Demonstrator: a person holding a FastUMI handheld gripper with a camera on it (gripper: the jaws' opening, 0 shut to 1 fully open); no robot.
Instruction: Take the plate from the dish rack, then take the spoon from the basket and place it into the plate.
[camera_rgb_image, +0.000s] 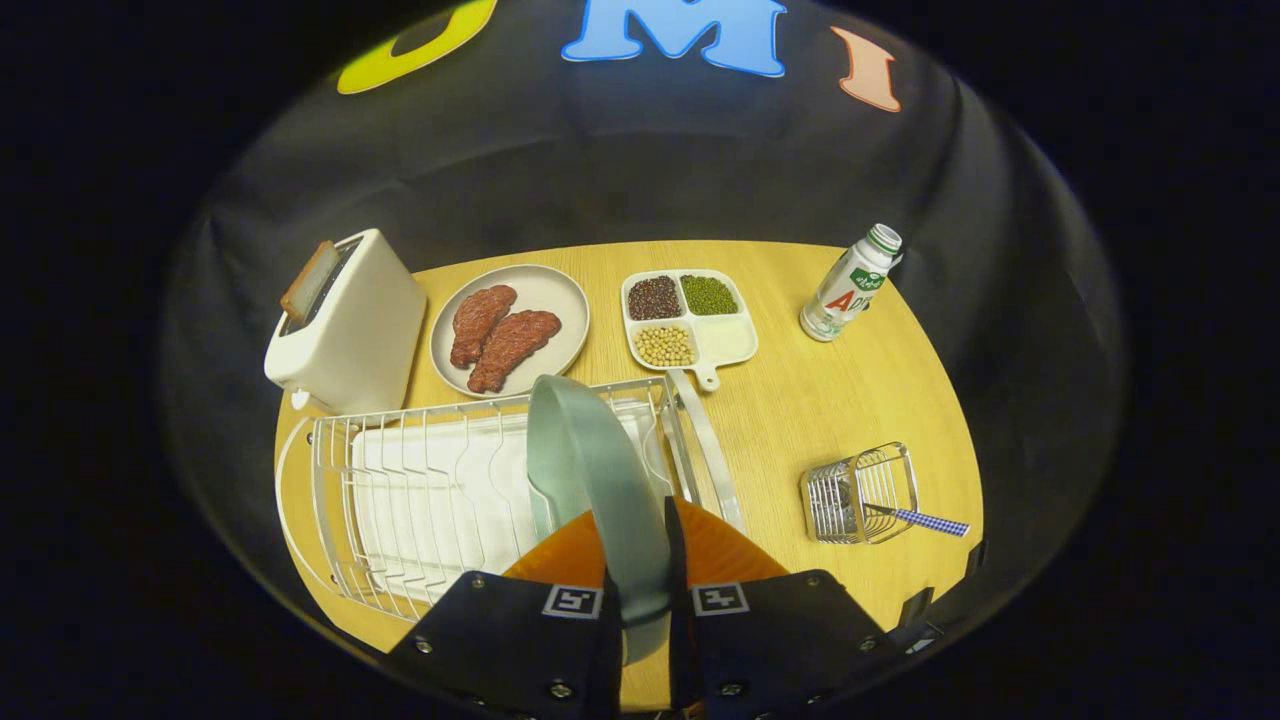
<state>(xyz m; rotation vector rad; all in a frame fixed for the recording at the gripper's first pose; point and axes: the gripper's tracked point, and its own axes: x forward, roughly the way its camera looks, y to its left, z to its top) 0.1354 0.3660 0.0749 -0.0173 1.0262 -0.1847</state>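
Plate (590, 470): I see a pale green plate standing on edge, its lower rim running down between my two fingers, above the right end of the dish rack.
Jaws: my gripper (640, 560) has them drawn narrow, one finger on each face of the plate, so I read them as clamped on it.
Dish rack (400, 490): white wire rack with a white tray under it, lying on the bench just ahead of my fingers and to their left.
Basket (860, 492): small wire basket, right of the rack and well apart from it.
Spoon (915, 517): it sits in the basket; a checked blue handle pokes out of its right side.
Bench (800, 400): round, light wood.
Far side: a white toaster (345, 325) with a slice in its slot, a grey dish (510, 328) with two reddish pieces on it, a divided tray (690, 320) of beans and a small bottle (850, 285).
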